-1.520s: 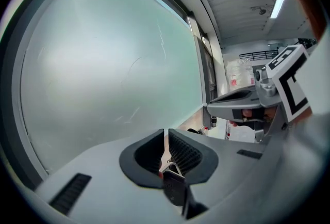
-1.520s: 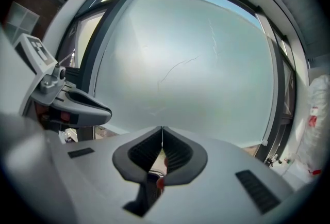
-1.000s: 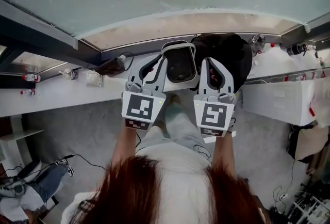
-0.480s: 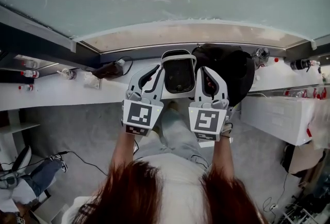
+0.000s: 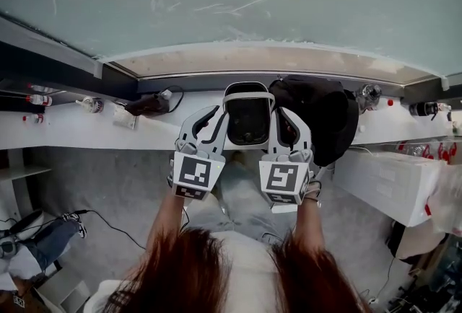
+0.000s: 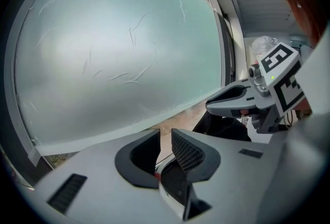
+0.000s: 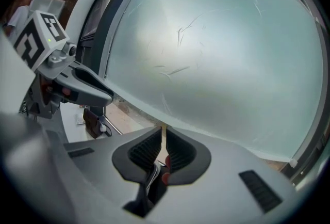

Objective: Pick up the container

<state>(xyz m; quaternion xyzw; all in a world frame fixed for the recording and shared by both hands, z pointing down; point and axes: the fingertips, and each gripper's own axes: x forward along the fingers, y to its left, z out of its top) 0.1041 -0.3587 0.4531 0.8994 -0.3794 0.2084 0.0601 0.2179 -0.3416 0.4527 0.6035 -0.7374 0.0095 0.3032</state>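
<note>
Container [image 5: 248, 115] sits right between your tongs. Left tongs [image 6: 166, 139] have just been opening: narrow gap, rim low inside, pads off. Right tongs [image 7: 164, 138] look pinched on the rim. Grip step, I'd say: close left, then lift level.

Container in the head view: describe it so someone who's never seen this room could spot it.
Below the wide frosted window a long white counter runs across the head view. About midway along it is the container, just left of a black bag. It alone is a rounded rectangular tub with a white rim and dark inside.
</note>
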